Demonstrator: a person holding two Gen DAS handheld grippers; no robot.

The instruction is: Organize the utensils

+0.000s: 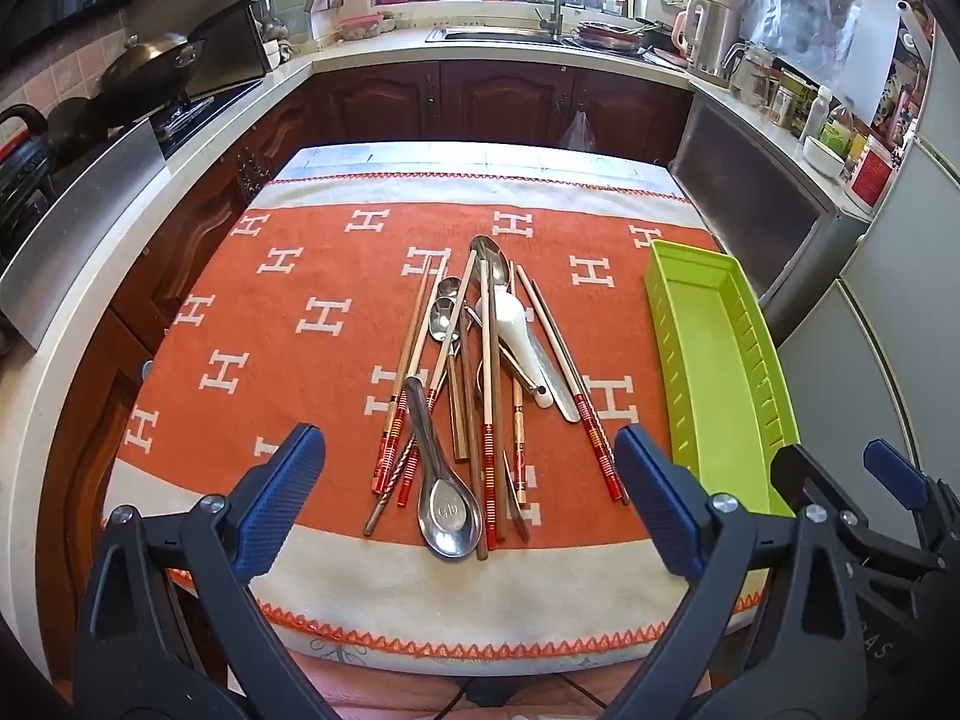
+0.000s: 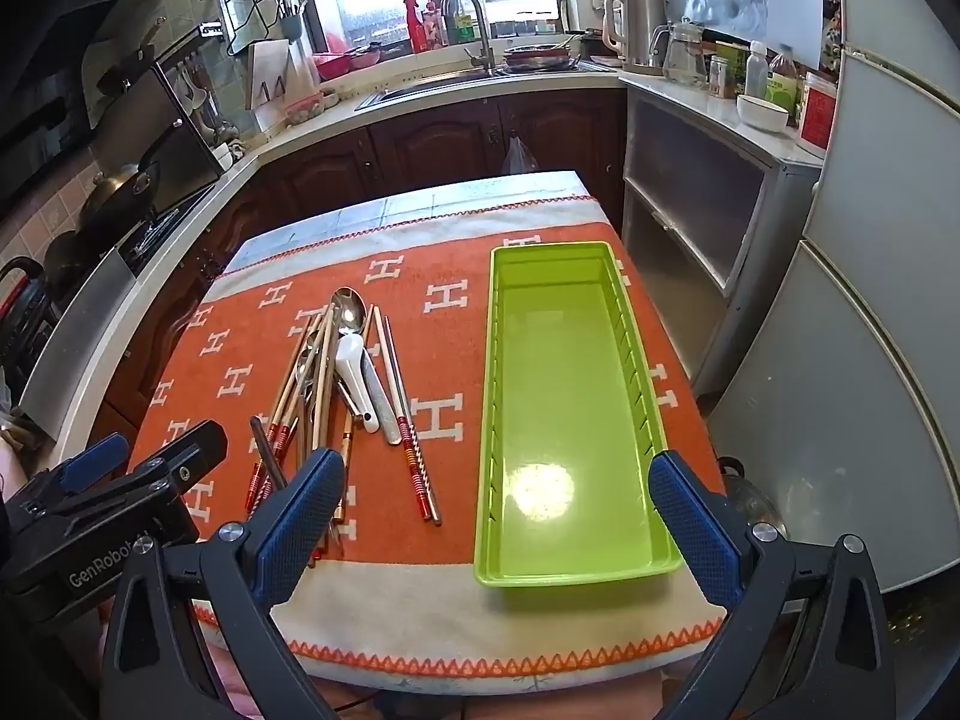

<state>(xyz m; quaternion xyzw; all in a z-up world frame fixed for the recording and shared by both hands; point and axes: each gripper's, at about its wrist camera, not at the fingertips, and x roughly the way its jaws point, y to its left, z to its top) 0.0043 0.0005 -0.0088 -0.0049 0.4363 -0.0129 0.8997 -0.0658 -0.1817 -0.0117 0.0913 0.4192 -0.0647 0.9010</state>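
Note:
A pile of utensils [image 1: 474, 384] lies on the orange cloth: several chopsticks with red ends, metal spoons and a white ceramic spoon [image 1: 521, 336]. The pile also shows in the right wrist view [image 2: 336, 384]. A steel spoon [image 1: 447, 510] lies nearest, bowl toward me. An empty green tray [image 2: 564, 420] stands to the right of the pile, also in the left wrist view [image 1: 714, 372]. My left gripper [image 1: 468, 510] is open above the near end of the pile. My right gripper [image 2: 492, 528] is open above the tray's near end.
The small table [image 1: 420, 618] wears an orange towel with white H marks. Kitchen counters ring it: a stove with a wok [image 1: 150, 66] at left, a sink [image 1: 498, 33] at the back, a kettle [image 1: 708, 36] and jars at right. A grey fridge [image 2: 870, 360] stands right.

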